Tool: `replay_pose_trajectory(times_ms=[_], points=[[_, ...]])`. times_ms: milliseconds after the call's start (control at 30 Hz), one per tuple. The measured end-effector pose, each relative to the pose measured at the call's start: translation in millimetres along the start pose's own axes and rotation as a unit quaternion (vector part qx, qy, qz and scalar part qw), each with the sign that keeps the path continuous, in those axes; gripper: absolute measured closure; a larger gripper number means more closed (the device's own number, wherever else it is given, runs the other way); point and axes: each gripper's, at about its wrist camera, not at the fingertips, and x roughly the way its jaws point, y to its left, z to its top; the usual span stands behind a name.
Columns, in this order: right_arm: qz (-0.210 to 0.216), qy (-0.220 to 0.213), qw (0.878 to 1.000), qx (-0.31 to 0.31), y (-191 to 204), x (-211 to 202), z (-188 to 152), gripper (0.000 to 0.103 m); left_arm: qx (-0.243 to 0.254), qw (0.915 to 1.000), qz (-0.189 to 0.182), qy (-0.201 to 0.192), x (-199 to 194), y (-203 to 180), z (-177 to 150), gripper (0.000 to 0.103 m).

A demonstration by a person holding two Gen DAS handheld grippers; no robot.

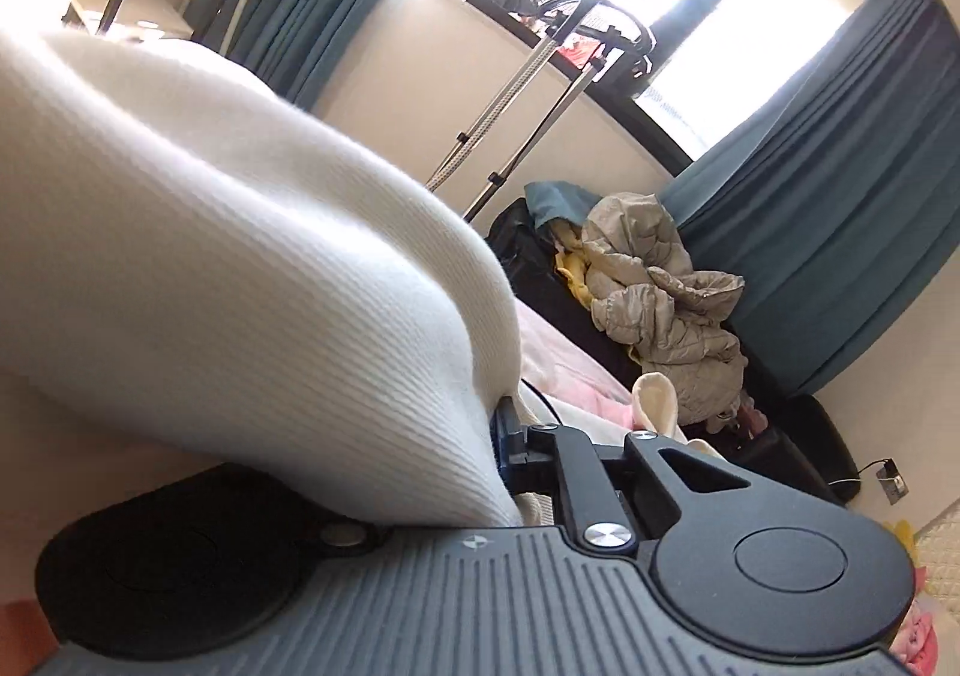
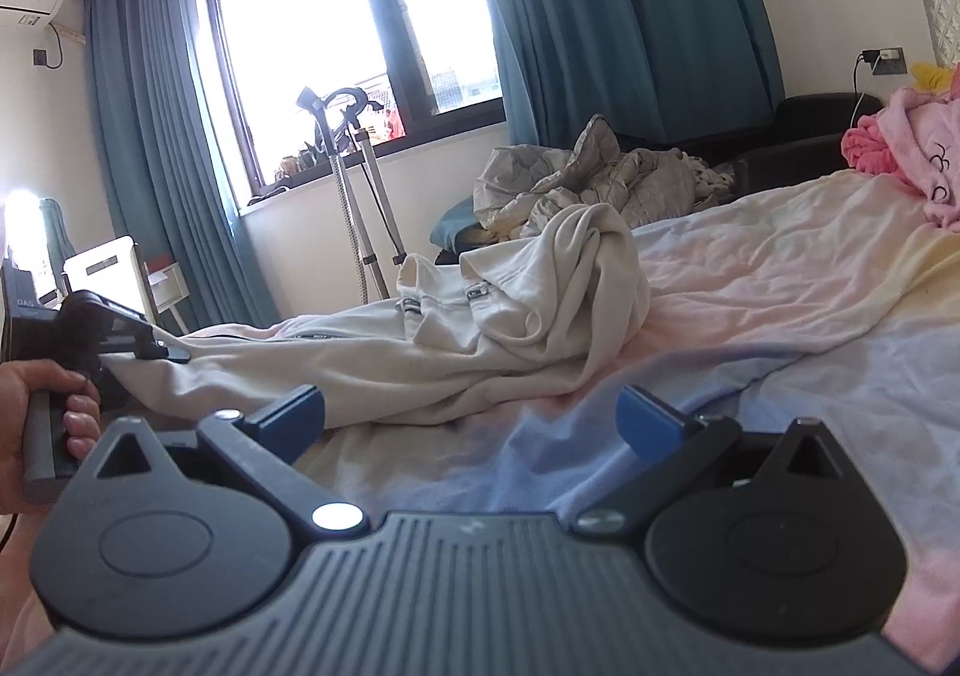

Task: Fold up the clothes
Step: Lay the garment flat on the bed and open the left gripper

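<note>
Left wrist view: a cream ribbed-knit garment (image 1: 228,256) fills the frame from 9 to 12 o'clock and drapes over the left gripper (image 1: 507,436), hiding one finger entirely. Only a dark blue pad edge shows, pressed against the cloth, so the tongs are clenched on the garment. At 3 o'clock a crumpled, quilted beige jacket (image 1: 654,310) lies on a black sofa (image 1: 552,280); teal pleated curtains (image 1: 840,232) hang behind.

Right wrist view: the right gripper (image 2: 471,421) hovers over the bed sheet (image 2: 780,304), a soft pastel fabric with shallow creases, its blue-tipped fingers (image 2: 645,418) spread wide apart and holding nothing. The garment lies bunched on the bed at 12 o'clock, its far end heaped in folds. At 9 o'clock the left hand (image 2: 42,412) grips its tool, cut off by the frame edge.
</note>
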Motion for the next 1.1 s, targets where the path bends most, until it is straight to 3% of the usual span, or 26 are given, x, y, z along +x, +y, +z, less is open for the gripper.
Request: replay_pose_trajectory(times_ms=[233,367,467,600,800,900,933,967,1000,1033,1100], points=[[-0.012,-0.005,0.999,-0.03,7.9,-3.6,-4.4,0.0,0.082,0.9952,-0.042,-0.031,-63.7,-31.9,26.3,0.091],[-0.013,-0.02,0.999,-0.039,12.3,-15.1,-2.8,0.0,0.103,0.9926,-0.044,-0.047,-105.6,-18.0,44.0,0.091],[-0.011,-0.02,0.999,-0.041,14.8,-23.6,-3.5,0.0,0.122,0.9916,-0.021,-0.039,-125.9,4.7,43.7,0.091],[-0.006,-0.02,0.999,-0.046,19.5,-30.9,-3.9,0.0,0.13,0.9912,0.021,-0.016,-124.6,38.3,18.3,0.091],[-0.012,-0.02,0.998,-0.055,20.8,-36.9,-6.0,0.0,0.089,0.9941,0.059,-0.019,-123.7,61.9,0.3,0.088],[-0.014,-0.019,0.998,-0.051,19.9,-41.7,-4.7,0.0,0.087,0.9934,0.074,-0.014,-134.9,57.7,-7.1,0.068],[-0.014,-0.021,0.998,-0.049,19.4,-44.2,-3.9,0.0,0.092,0.9927,0.077,-0.011,-138.3,55.1,-10.2,0.053],[-0.013,-0.022,0.998,-0.048,19.0,-46.4,-3.3,0.0,0.1,0.9913,0.085,-0.007,-142.8,50.7,-14.8,0.032],[-0.012,-0.024,0.998,-0.048,19.0,-49.6,-2.5,0.0,0.112,0.9893,0.093,-0.008,-148.5,45.1,-20.4,0.022],[-0.011,-0.026,0.998,-0.047,19.1,-53.3,-1.5,0.0,0.124,0.987,0.102,-0.009,-154.2,39.5,-26.1,0.015],[-0.007,-0.031,0.999,-0.041,18.0,-59.8,0.8,0.0,0.146,0.9832,0.109,-0.003,-165.1,27.7,-37.9,0.015]])
